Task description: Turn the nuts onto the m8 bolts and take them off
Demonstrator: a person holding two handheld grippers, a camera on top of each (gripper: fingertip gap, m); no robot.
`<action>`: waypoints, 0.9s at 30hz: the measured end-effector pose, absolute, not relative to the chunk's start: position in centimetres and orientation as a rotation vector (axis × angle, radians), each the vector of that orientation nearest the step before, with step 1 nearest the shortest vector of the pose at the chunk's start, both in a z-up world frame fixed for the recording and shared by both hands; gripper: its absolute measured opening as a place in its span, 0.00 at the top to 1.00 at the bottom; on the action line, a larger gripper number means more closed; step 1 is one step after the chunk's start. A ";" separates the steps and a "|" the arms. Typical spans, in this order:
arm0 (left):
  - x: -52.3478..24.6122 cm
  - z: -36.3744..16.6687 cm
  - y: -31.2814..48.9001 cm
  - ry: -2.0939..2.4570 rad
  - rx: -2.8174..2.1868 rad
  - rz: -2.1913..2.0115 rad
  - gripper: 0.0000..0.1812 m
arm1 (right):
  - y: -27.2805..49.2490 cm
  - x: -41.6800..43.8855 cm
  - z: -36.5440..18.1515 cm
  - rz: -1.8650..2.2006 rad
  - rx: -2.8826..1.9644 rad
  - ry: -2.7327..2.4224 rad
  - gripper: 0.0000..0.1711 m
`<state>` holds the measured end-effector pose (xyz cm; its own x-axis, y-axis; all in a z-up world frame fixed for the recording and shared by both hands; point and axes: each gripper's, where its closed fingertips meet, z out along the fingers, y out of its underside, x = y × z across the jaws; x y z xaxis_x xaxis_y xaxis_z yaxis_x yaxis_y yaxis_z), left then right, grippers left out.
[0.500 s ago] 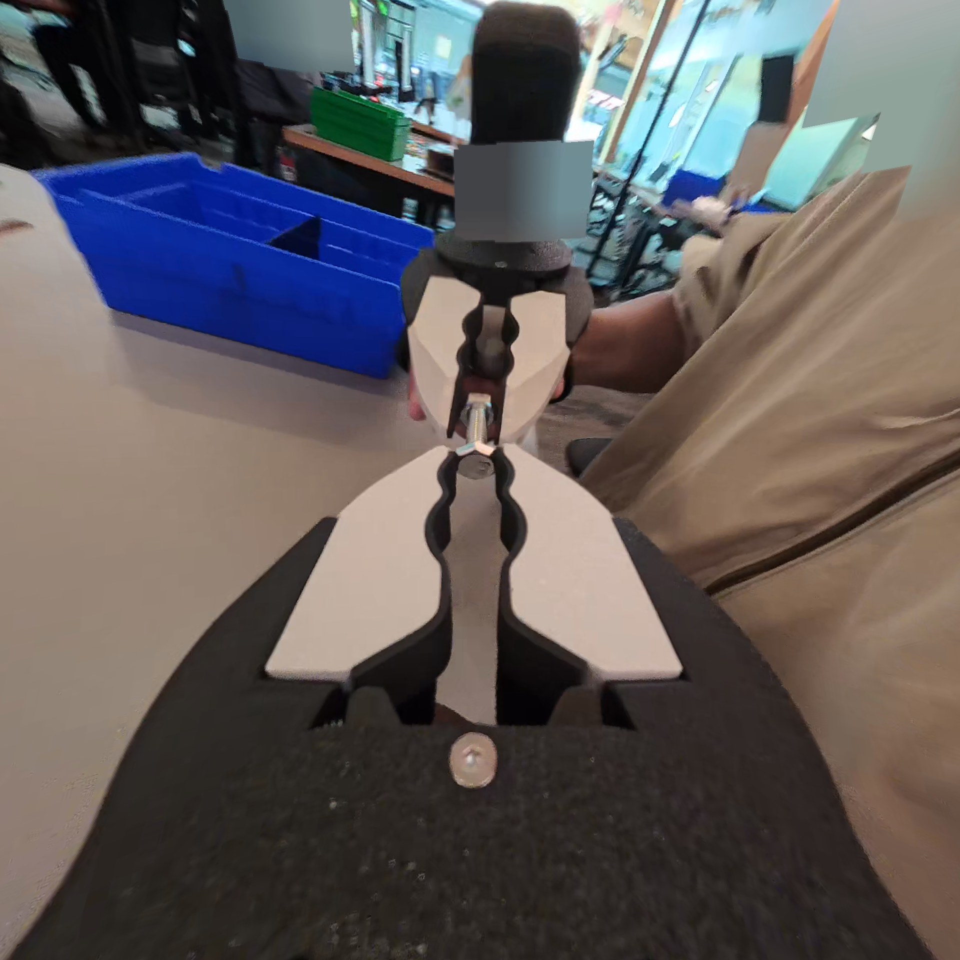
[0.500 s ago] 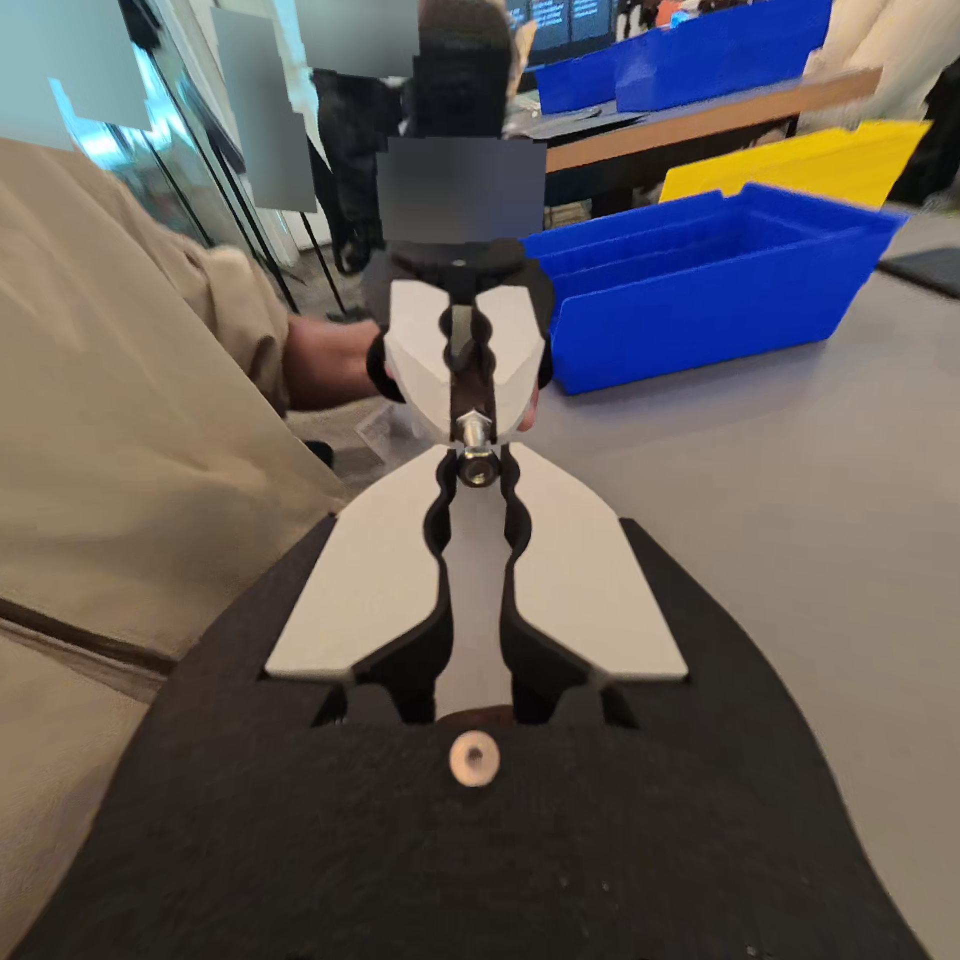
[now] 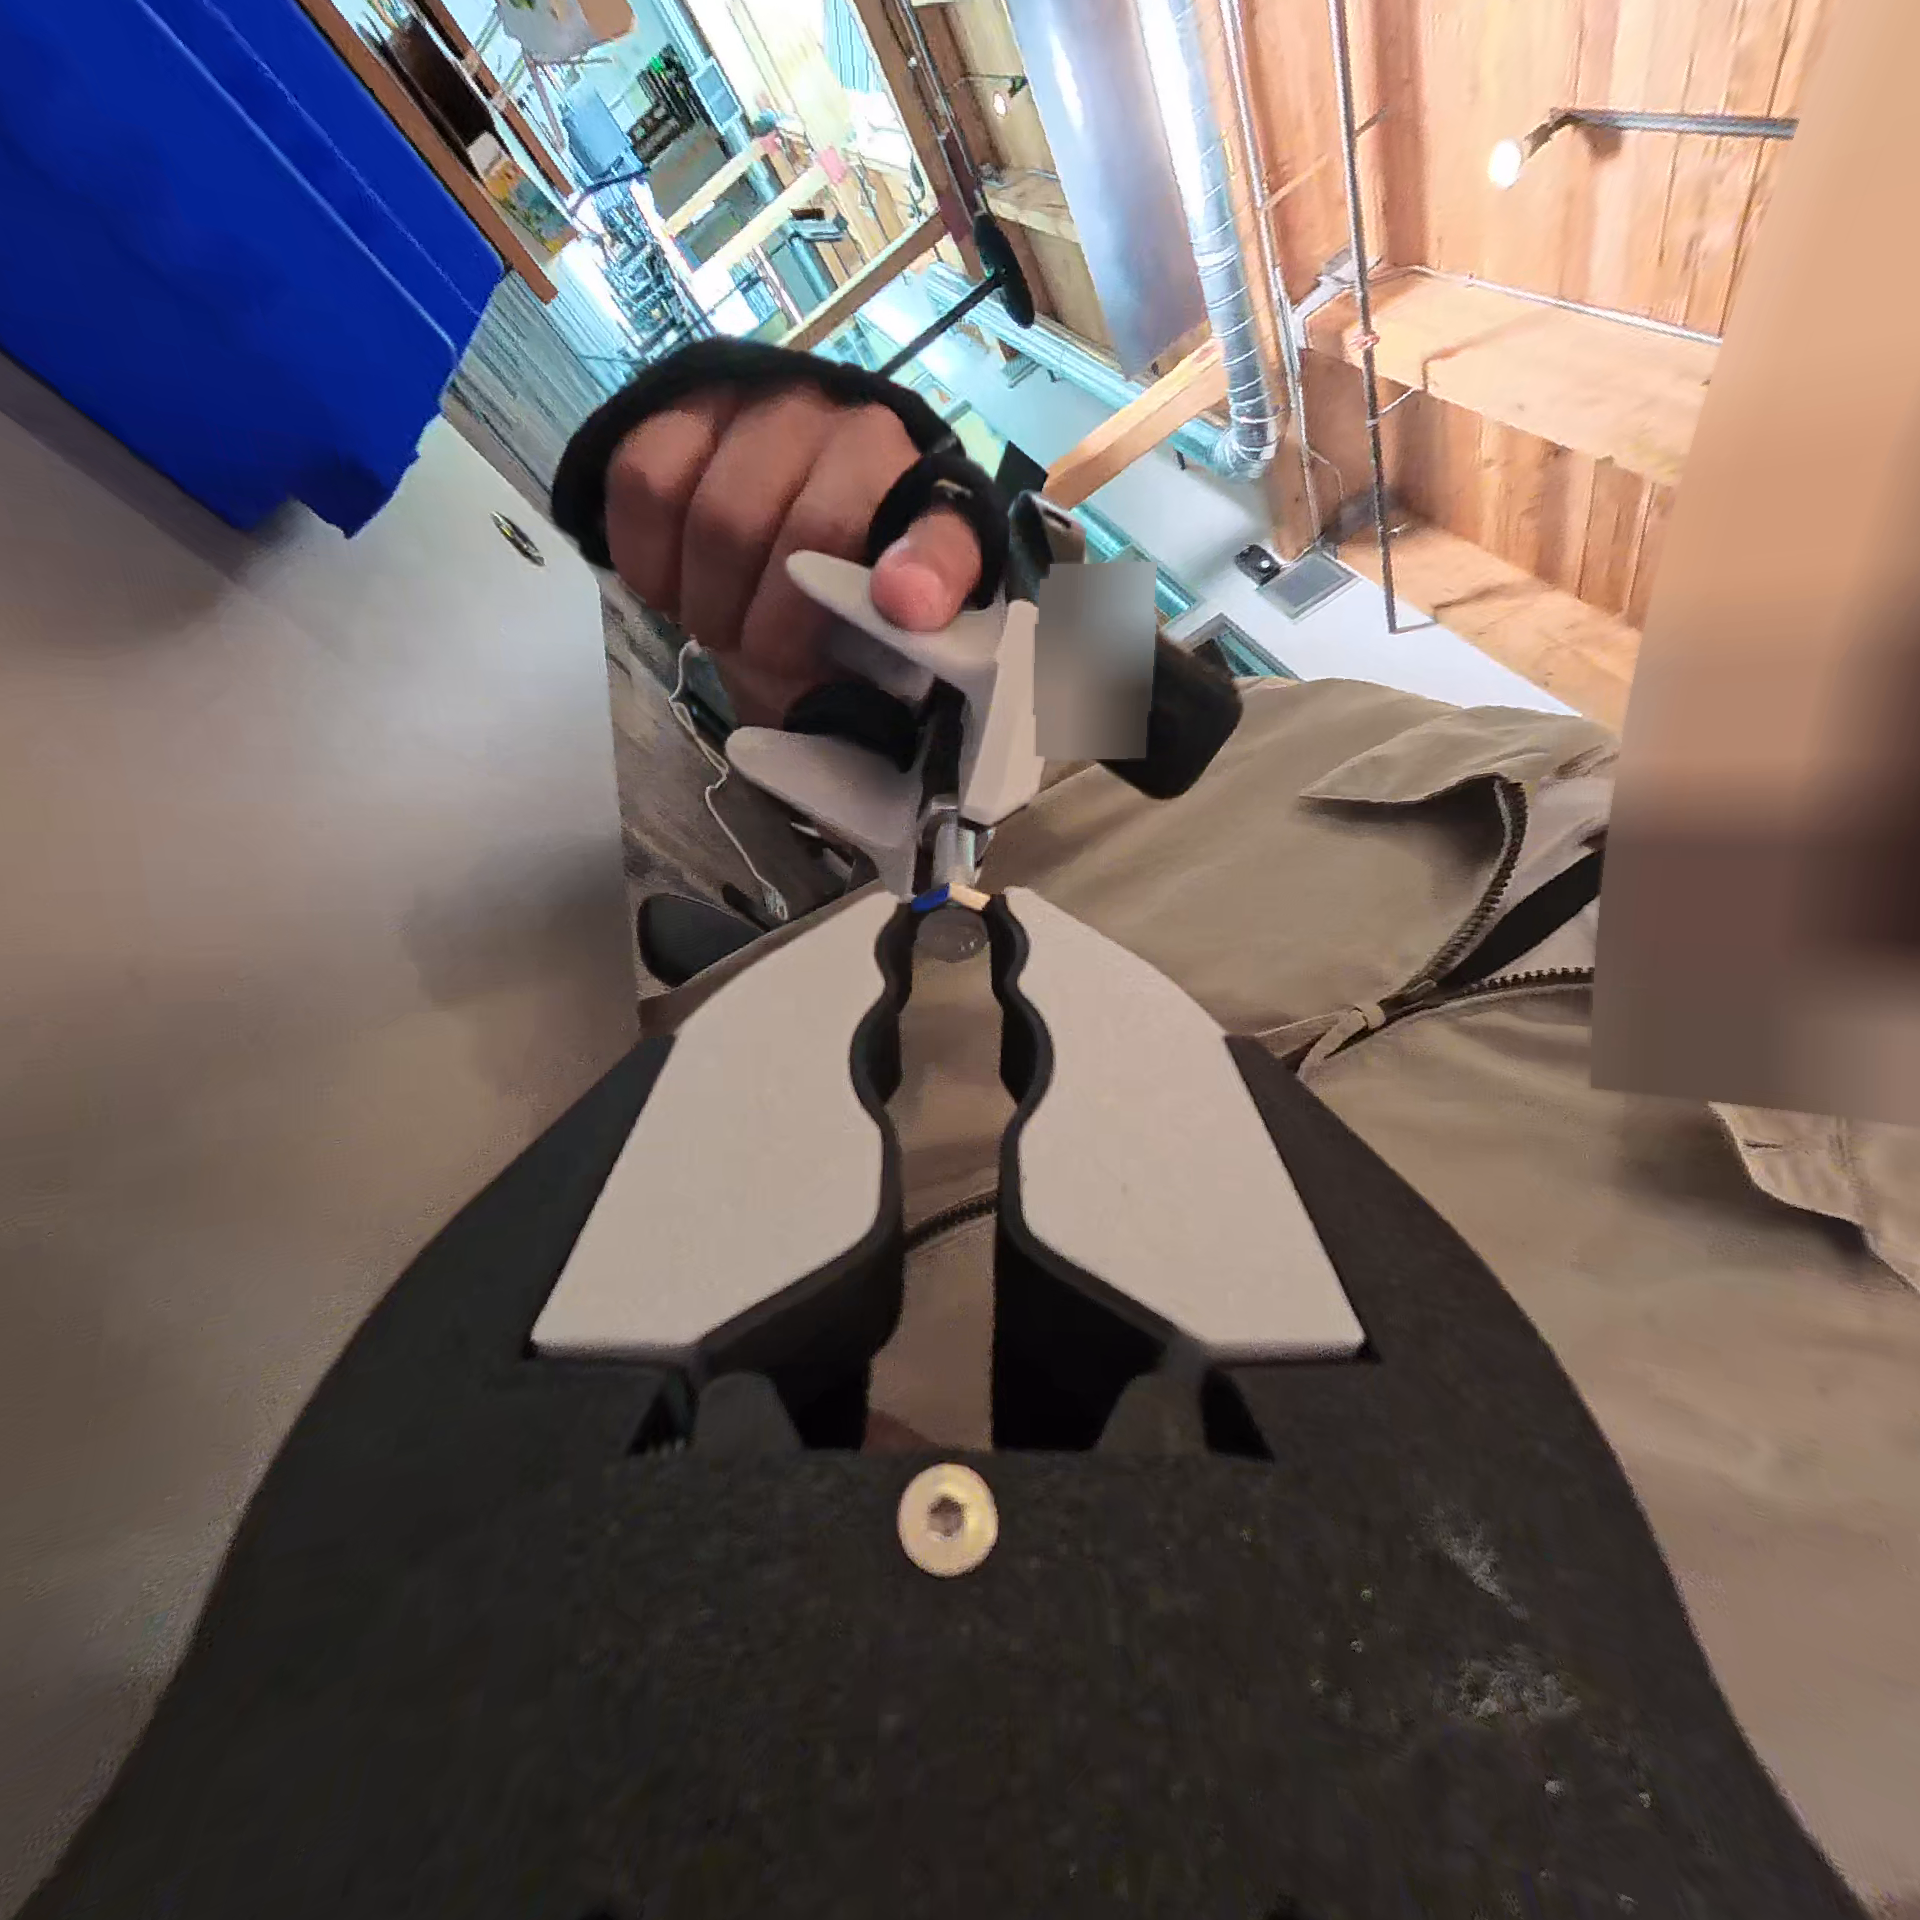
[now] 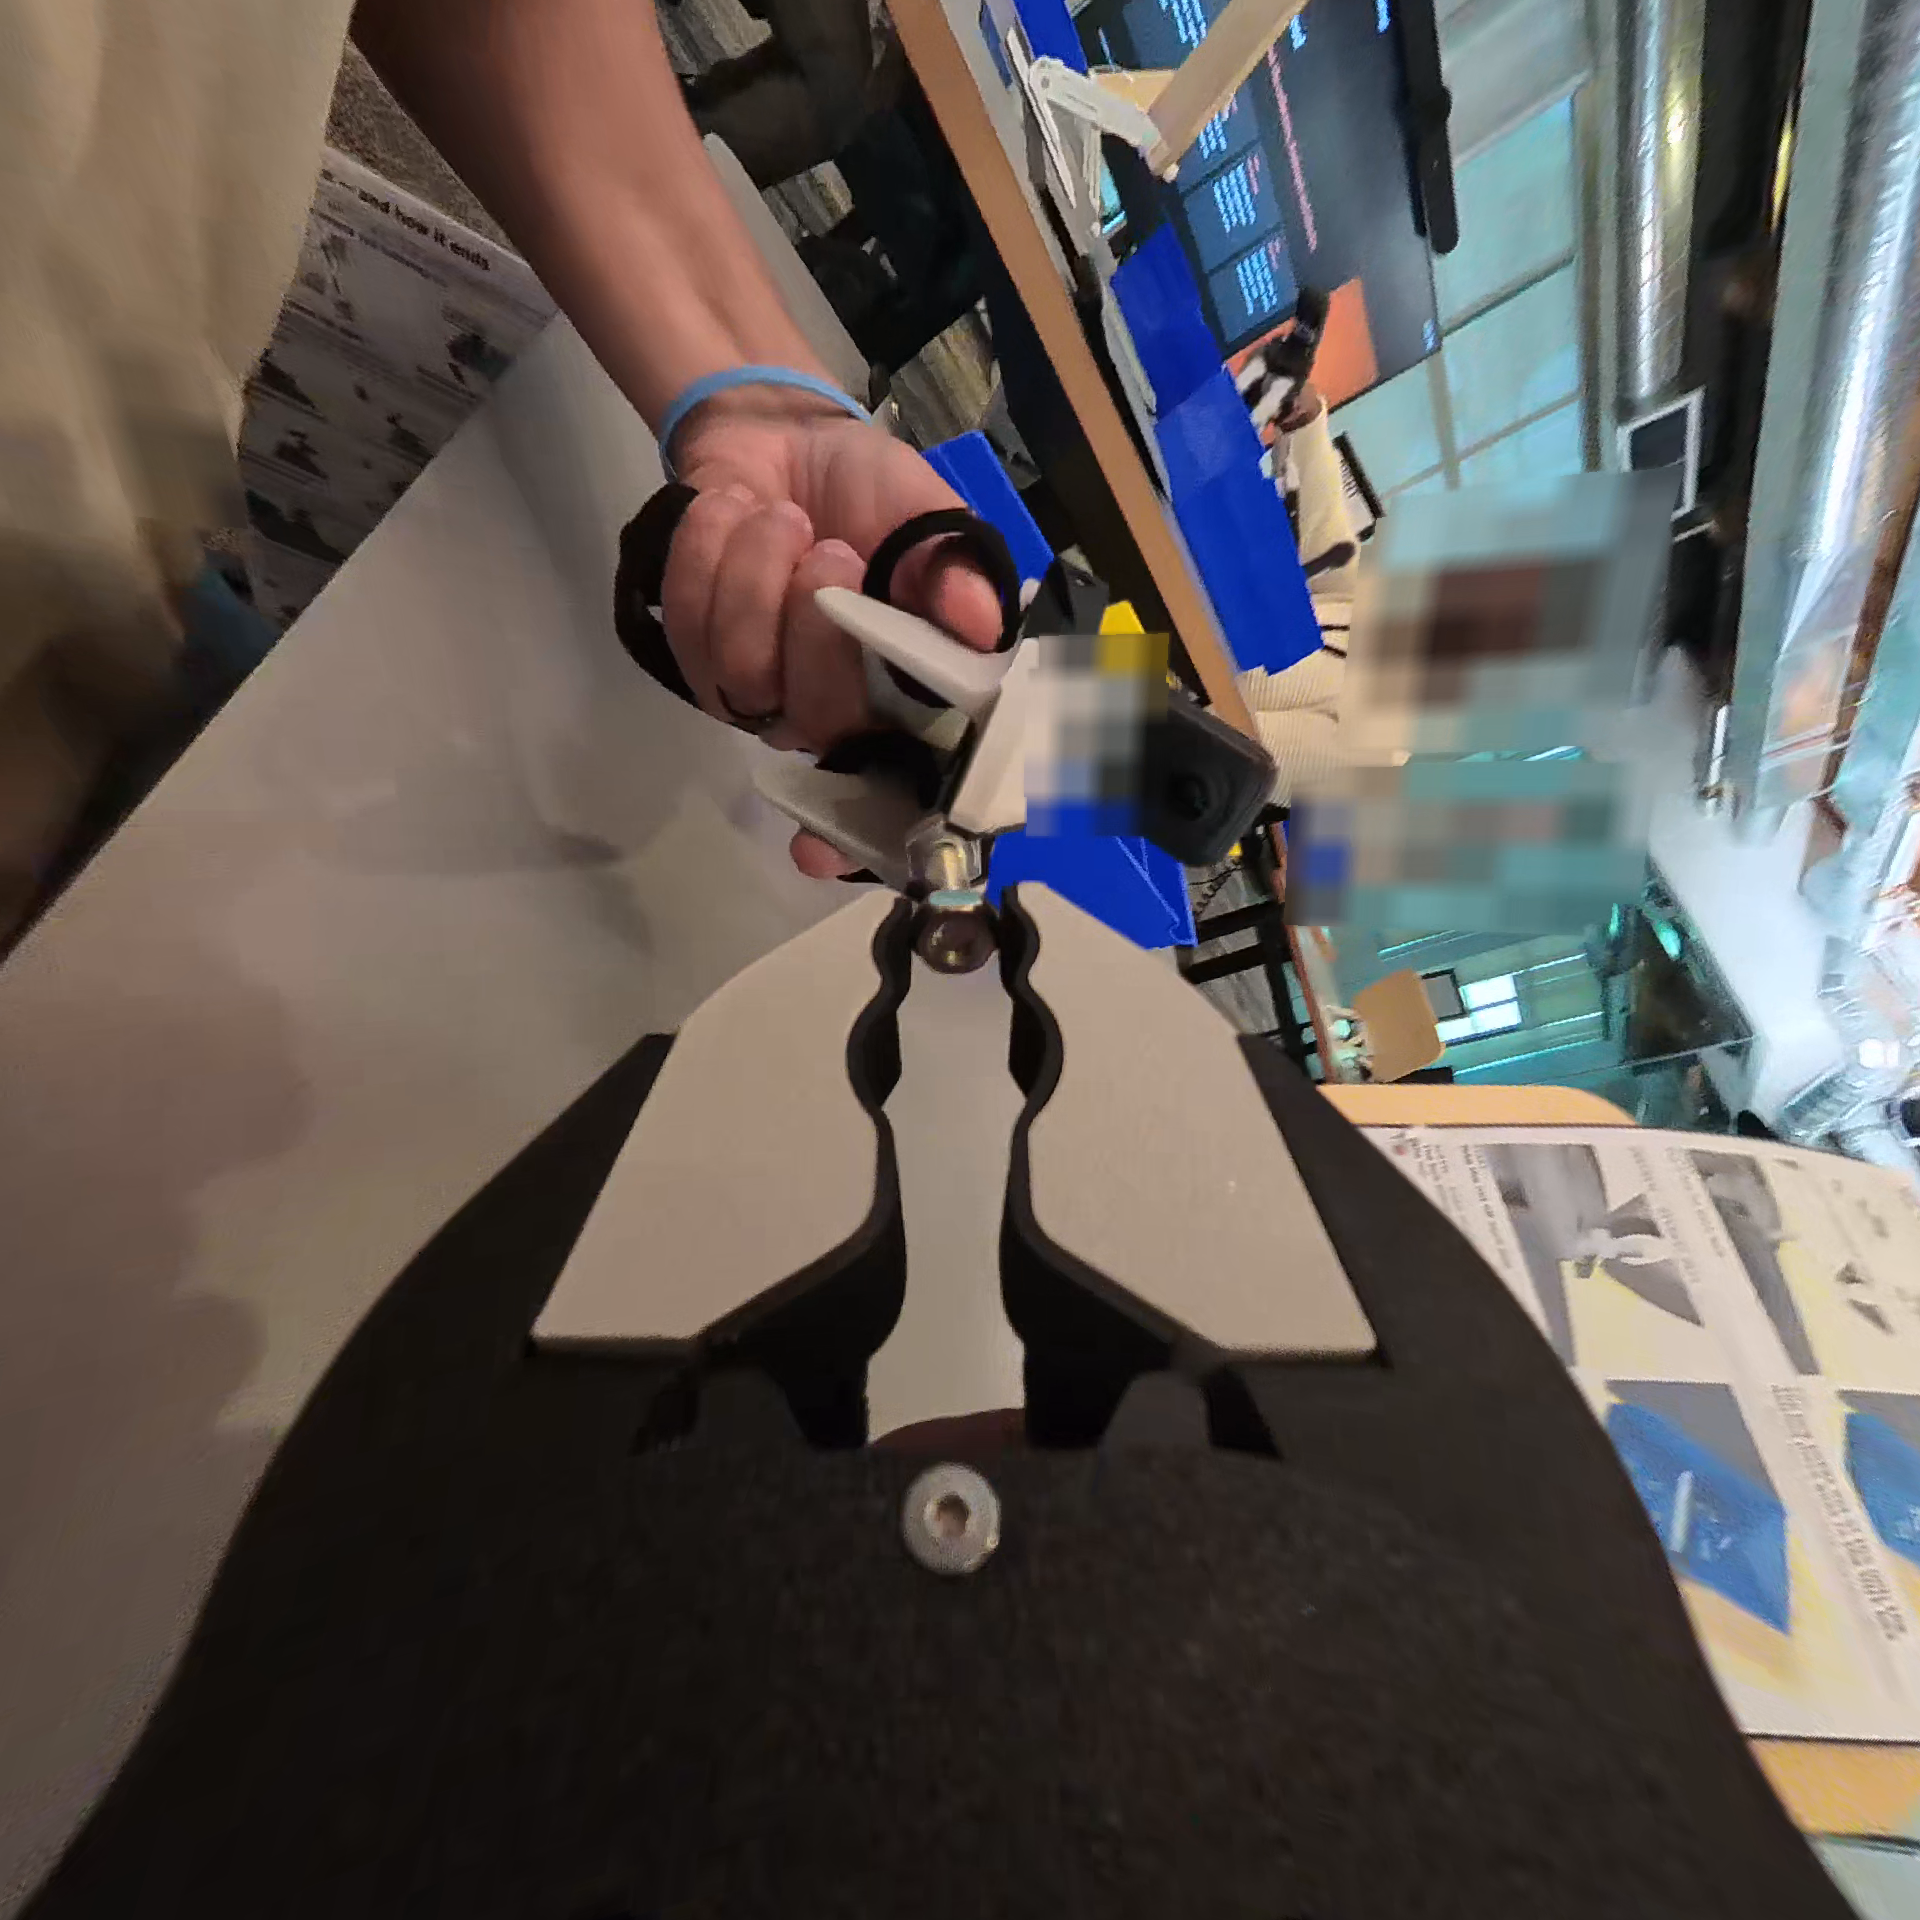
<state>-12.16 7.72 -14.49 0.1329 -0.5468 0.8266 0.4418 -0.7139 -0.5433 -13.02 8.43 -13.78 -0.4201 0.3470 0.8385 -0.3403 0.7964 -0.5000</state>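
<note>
Both jaws were nearly shut. At frame centre, the left gripper (image 3: 948,914) pinched a round metal piece, maybe the bolt (image 3: 954,940) head. The right gripper (image 4: 954,914) pinched the other end, maybe the nut (image 4: 951,940). They met tip to tip, probably so one could twist. A pale table (image 3: 260,831) lay left, a blue bin (image 3: 208,229) upper left, wooden walls upper right.

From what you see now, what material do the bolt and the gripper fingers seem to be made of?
The bolt looks like bright plated steel: silvery, with sharp glints on its head. The left gripper fingers look like matte pale grey plastic, possibly printed, edged with black liners that could be rubber; the look leaves that open.
</note>
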 end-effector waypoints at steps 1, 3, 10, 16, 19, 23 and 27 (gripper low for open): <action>-12.0 -14.5 7.7 0.109 -1.670 -1.679 0.92 | 8.4 -12.9 -13.8 0.764 0.010 -1.842 0.91; -12.1 -15.0 8.1 0.130 -1.707 -1.568 0.92 | 8.9 -13.1 -14.4 0.831 -0.089 -1.880 0.90; -13.6 -14.9 8.8 0.193 -1.732 -1.285 0.92 | 9.5 -12.8 -14.7 1.169 -0.427 -1.913 0.75; -14.9 -15.5 9.3 0.365 -1.782 -0.748 0.92 | 10.0 -13.3 -16.5 1.780 -1.131 -1.861 0.69; -14.7 -15.9 9.3 0.490 -1.790 -0.496 0.92 | 9.4 -13.5 -16.3 2.137 -1.363 -1.730 0.71; -14.4 -16.5 9.2 0.571 -1.806 -0.354 0.92 | 9.4 -13.5 -15.4 2.288 -1.384 -1.658 0.80; -14.1 -16.3 9.0 0.575 -1.787 -0.367 0.92 | 9.0 -13.7 -15.9 2.209 -1.373 -1.716 0.91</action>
